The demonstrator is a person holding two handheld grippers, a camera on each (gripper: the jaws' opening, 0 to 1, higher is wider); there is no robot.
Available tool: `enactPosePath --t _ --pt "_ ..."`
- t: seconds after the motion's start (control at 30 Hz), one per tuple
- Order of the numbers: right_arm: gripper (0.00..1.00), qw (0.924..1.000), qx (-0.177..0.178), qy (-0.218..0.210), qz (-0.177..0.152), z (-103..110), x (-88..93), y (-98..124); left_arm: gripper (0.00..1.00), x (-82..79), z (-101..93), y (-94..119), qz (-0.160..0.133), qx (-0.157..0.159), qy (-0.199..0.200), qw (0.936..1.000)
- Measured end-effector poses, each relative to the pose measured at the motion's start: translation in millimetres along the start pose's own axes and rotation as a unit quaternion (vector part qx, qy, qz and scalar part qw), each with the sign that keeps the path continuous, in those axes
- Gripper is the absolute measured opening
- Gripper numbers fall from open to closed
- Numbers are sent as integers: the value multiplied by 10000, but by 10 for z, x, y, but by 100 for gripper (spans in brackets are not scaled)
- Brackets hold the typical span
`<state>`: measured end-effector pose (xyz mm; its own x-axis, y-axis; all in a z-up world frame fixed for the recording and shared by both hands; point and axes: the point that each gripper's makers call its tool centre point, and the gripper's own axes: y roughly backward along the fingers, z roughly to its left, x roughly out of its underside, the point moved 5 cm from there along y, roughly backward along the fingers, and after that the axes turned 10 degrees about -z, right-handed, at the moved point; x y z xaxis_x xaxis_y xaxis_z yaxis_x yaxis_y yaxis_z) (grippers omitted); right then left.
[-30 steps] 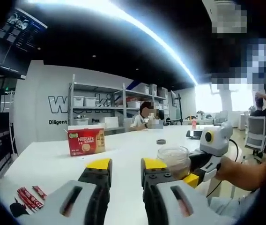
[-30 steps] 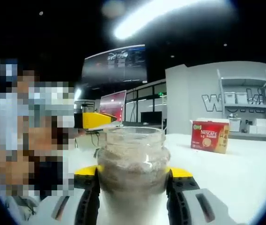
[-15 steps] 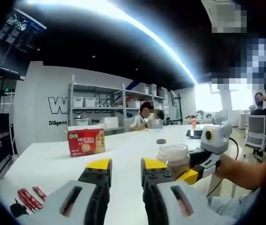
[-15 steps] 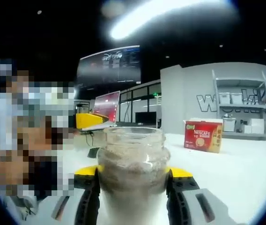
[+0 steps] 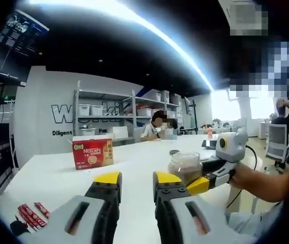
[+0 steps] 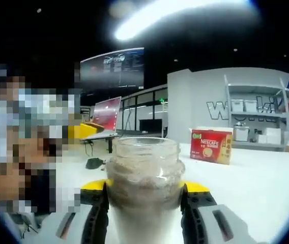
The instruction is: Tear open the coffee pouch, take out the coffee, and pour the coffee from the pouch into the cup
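The right claw pinches a clear glass jar holding brownish coffee powder, its yellow-tipped jaws pressed against both sides of the body just below the neck, so the open mouth sits upright and nothing spills while it is carried above the white counter. In the left gripper view the same jar rides at about 3 o'clock, gripped by the right claw, with a person's forearm behind it. The left claw is spread with nothing between its jaws, probably kept free for the next pick. The red coffee sachets lie at 8 o'clock near the counter edge, well apart from the jar, and a red Nescafé carton stands at 10 o'clock.
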<state>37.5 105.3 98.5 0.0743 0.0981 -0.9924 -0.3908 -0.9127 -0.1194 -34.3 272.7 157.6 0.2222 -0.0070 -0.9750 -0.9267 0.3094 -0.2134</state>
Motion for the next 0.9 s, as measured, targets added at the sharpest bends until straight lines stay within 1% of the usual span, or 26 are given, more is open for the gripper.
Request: enactPosePath --t 0.17,0.4,0.53,0.6,0.63,0.7,0.9 --pt "56 9999 119 30 60 -114 -5 28 27 5 -9 -4 5 9 0 10000" --pt "56 9994 340 54 37 -312 -9 138 27 -7 3 12 -6 -5 7 10000" --pt "56 9985 531 91 97 -543 -18 223 27 -9 2 19 -14 -5 5 10000" --pt "56 9981 590 101 116 -615 -18 252 27 -8 3 19 -17 -3 11 10000" --pt "56 9976 670 112 133 -708 -18 294 27 -8 7 15 -20 1 11 10000" --pt "55 9971 738 119 147 -766 -19 324 26 -8 10 12 -23 4 16 10000" --pt "55 9937 1103 153 157 -1113 -32 522 27 5 3 0 -3 15 9 10000"
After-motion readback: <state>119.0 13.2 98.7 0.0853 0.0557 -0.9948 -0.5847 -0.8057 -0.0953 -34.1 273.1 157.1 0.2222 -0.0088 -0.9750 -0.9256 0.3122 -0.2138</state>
